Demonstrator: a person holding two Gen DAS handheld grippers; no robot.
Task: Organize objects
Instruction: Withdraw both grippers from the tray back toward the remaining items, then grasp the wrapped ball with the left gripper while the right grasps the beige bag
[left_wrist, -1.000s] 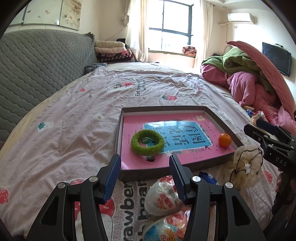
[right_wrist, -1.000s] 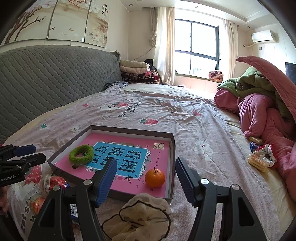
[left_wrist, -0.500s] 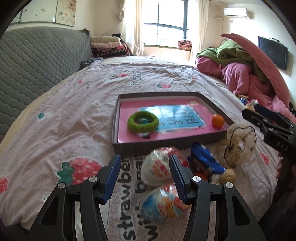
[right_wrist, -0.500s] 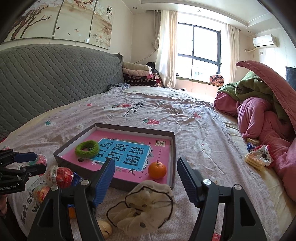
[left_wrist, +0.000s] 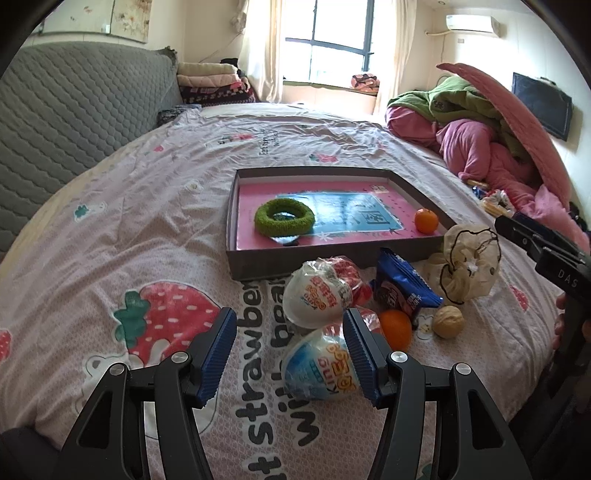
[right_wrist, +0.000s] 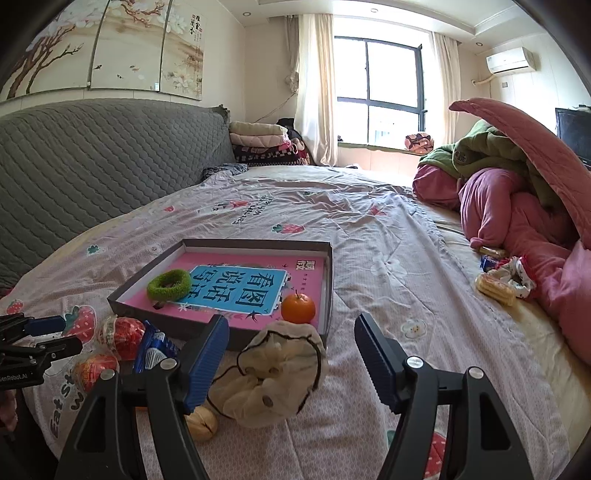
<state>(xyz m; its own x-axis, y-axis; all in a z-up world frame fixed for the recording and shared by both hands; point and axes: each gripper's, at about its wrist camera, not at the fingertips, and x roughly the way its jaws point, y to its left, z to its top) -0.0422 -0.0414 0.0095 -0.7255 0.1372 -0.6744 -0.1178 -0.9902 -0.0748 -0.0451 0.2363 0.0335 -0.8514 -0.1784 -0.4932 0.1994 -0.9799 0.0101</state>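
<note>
**Loose items before the tray**

Left wrist: our left gripper (left_wrist: 288, 354), jaws opening, nothing clamped; blue-white egg toy (left_wrist: 320, 368) just beyond its tips.

Right wrist: our right gripper (right_wrist: 290, 356), jaws apart; cream scrunchie (right_wrist: 271, 373) between them, untouched, beside the tray (right_wrist: 328, 284).

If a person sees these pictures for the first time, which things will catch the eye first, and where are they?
First comes the shallow grey box in the middle of the bed, with a pink book inside, a fuzzy green ring on its left part and a small orange at its right edge. Just in front of the box lies a cluster of loose things: two wrapped toy eggs, a blue snack packet, a walnut and a cream scrunchie.
</note>
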